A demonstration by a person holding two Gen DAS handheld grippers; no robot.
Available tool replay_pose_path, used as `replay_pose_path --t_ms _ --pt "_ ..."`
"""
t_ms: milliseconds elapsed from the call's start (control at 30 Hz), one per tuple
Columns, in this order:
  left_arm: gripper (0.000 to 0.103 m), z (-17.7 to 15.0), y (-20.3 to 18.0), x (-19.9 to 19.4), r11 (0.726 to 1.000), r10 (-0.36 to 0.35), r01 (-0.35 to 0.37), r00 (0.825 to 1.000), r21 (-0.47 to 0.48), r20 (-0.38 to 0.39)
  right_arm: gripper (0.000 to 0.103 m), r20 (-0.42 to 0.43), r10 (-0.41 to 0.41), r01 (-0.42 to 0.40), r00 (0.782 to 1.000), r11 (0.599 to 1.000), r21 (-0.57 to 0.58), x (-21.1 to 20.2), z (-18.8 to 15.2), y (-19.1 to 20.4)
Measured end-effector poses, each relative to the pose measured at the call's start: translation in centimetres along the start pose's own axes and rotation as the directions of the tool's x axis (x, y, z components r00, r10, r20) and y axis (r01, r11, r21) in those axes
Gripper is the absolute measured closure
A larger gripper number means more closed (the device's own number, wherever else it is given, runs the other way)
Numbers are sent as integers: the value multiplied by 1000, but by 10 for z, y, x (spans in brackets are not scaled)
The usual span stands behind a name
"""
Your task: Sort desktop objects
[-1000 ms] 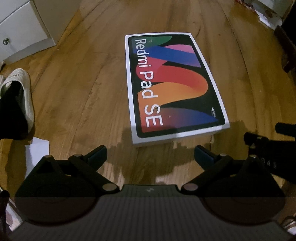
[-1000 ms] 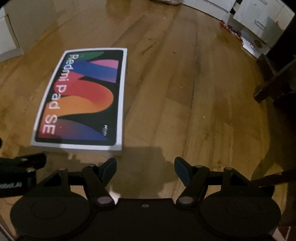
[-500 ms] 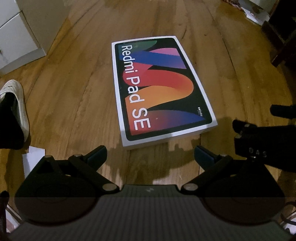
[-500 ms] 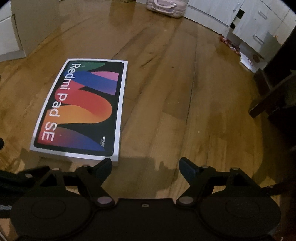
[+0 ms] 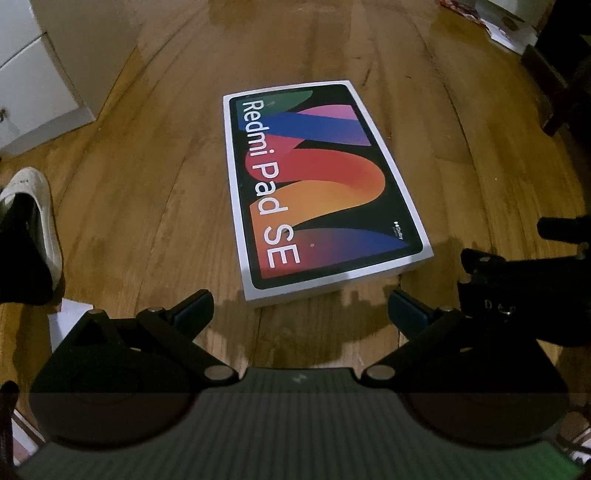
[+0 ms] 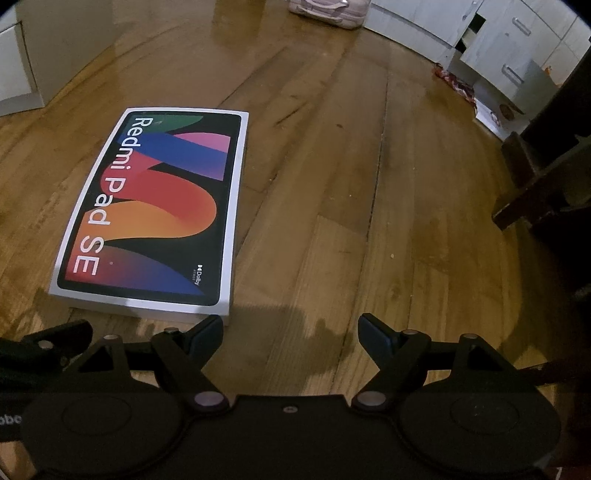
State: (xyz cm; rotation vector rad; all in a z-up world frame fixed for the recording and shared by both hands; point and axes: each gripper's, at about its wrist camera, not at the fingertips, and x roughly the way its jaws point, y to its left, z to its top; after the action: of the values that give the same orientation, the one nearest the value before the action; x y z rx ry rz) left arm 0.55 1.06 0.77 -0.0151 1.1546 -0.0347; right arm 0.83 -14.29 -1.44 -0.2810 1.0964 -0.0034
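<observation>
Redmi Pad SE box [image 5: 321, 192] lies flat mid-frame on glossy wood floor [image 5: 147, 206]; left gripper [image 5: 301, 310] and right gripper [image 6: 291, 330] both gape wide, holding nothing; shoe [image 5: 27, 229] at left edge is cut off.

A lived-in room of a home: a worn wooden plank floor [image 6: 332, 221] with white cabinets and drawers [image 6: 498, 51] along the far wall, another white cabinet [image 5: 33, 85] at the left, a shoe [image 5: 29, 221] lying on the boards, a pink suitcase [image 6: 328, 11] and dark wooden furniture [image 6: 546, 177] at the right
</observation>
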Motion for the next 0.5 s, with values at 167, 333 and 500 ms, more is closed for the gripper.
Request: replay_pose_path --t_ms 167,333,500 --pt "1 -2 5 9 999 -5 4 1000 -49 -21 19 5 -1 1 1000 1000 -5 1 0 2" --pt "1 -2 6 9 998 9 -10 1000 -59 -20 19 6 -6 6 1000 1000 -7 1 1 4" --pt "1 -2 6 10 998 22 -23 1000 -59 -20 19 2 -7 7 1000 1000 -7 3 1 5"
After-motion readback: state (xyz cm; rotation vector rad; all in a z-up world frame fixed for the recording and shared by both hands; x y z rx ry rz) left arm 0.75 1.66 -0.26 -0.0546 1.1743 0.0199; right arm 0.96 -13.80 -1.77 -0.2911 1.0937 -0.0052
